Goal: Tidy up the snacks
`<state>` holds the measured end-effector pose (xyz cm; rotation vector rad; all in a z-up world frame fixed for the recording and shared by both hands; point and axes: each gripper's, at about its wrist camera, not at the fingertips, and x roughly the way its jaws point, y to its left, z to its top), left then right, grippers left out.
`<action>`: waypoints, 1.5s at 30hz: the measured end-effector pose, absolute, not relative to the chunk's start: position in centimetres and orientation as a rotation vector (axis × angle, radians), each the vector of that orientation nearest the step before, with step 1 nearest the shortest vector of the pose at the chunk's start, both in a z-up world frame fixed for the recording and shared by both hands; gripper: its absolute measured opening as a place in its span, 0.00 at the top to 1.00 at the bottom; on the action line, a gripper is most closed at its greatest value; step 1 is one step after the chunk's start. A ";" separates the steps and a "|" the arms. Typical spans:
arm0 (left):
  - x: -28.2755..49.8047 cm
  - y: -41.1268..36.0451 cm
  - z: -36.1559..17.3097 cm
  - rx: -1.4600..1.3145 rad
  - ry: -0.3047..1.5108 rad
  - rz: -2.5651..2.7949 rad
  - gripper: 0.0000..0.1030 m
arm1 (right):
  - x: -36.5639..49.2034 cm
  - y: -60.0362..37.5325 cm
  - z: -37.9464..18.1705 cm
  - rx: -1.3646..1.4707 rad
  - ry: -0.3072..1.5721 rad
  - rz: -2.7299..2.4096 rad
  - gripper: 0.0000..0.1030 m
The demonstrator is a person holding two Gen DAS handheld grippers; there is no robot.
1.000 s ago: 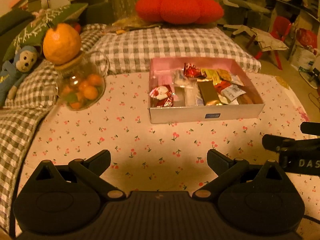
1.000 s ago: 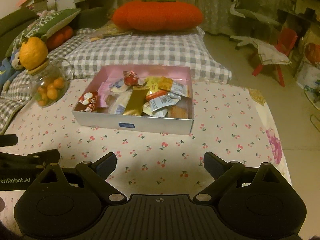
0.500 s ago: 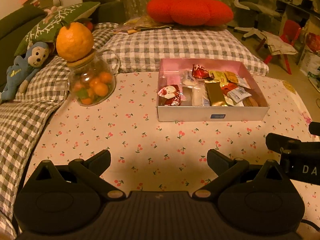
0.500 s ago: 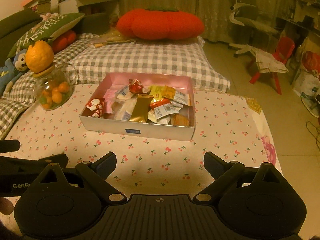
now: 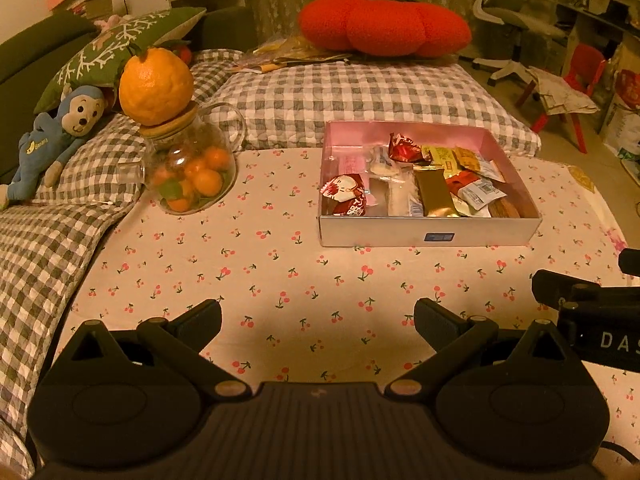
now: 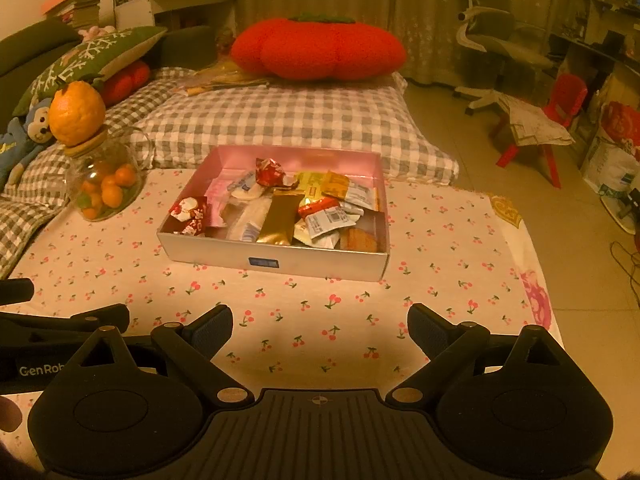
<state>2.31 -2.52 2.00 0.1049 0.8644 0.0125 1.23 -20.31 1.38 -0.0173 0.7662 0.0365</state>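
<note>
Snacks (image 5: 424, 184) in mixed wrappers fill a shallow rectangular box with a pink interior and silver outer walls (image 5: 430, 236), which rests on a cream cloth printed with small red cherries (image 5: 260, 264). All positions below are given relative to this box, read from left to right. Far to its left, a blue plush monkey (image 5: 52, 140) lies on grey-and-white checked bedding (image 5: 44, 236). Nearer, still to the left and well apart from the box, stands a round clear glass jar holding small orange fruits (image 5: 192, 176); a large orange fruit (image 5: 156, 86) sits on its wooden lid. Inside the box, a red-and-white wrapped sweet (image 5: 346, 196) lies at the left end, a gold foil packet (image 5: 434, 194) near the middle, and white and orange sachets at the right (individual labels are too small to read). Behind the box lies a red tomato-shaped plush cushion (image 5: 384, 26). In front of the box, over the cloth, the left gripper (image 5: 318, 316) hangs with jaws spread wide and empty; beside it to the right, the right gripper (image 6: 320, 324) is likewise wide apart, holding nothing.
</note>
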 end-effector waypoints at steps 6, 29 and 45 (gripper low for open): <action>2.3 -2.4 2.0 0.100 0.868 0.012 0.00 | 1.2 -20.2 1.4 -0.016 0.767 0.040 0.07; 2.3 -2.4 1.9 0.097 0.874 0.011 0.00 | 1.2 -20.2 1.4 -0.010 0.769 0.040 0.07; 2.3 -2.4 1.9 0.096 0.875 0.010 0.00 | 1.2 -20.2 1.4 -0.009 0.771 0.040 0.07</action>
